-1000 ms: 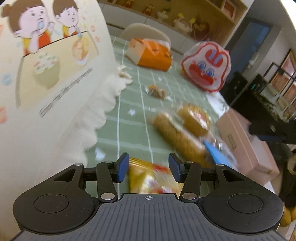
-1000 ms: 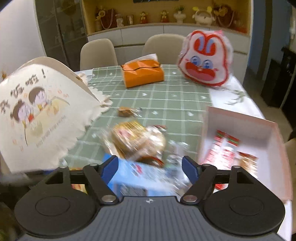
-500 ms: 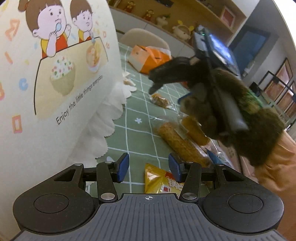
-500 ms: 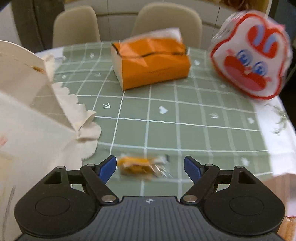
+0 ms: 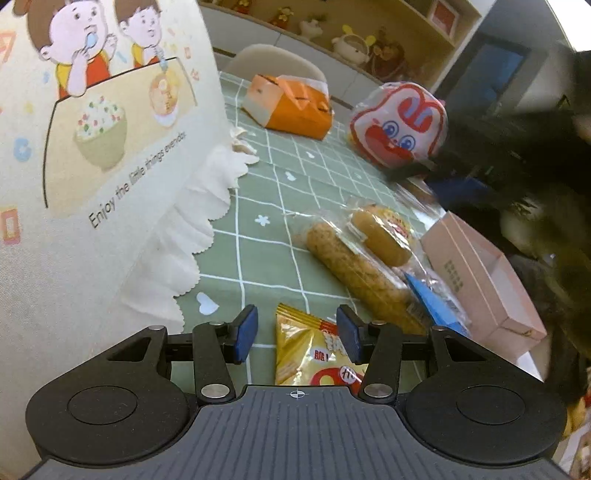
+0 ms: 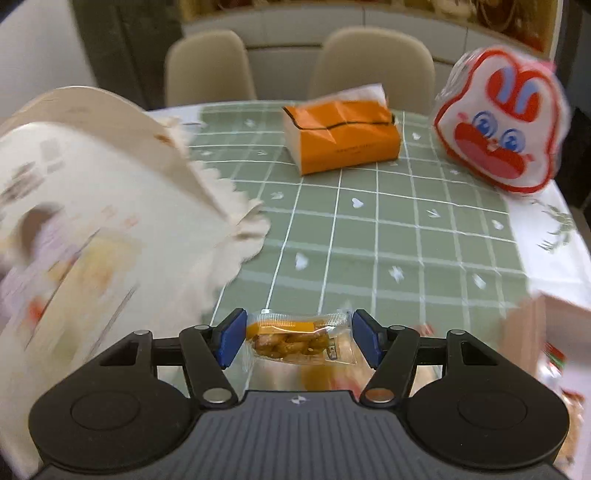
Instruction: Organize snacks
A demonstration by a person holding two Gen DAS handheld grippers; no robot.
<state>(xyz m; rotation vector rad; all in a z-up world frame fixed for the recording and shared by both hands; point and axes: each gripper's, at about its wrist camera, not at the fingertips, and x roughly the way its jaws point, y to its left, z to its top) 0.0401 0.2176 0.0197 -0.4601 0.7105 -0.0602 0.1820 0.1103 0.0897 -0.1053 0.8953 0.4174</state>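
Right gripper [image 6: 298, 341]: jaws apart, flanking small clear-wrapped orange snack packet [image 6: 295, 338] on green checked tablecloth [image 6: 388, 229]. Left gripper [image 5: 297, 334]: jaws apart over yellow foil crisp bag [image 5: 306, 350], same cloth.

- A green checked tablecloth [image 6: 424, 236] is spread over the table.
- Two beige chairs [image 6: 373, 62] are set behind it.
- Wooden shelves [image 5: 373, 26] hold figurines.
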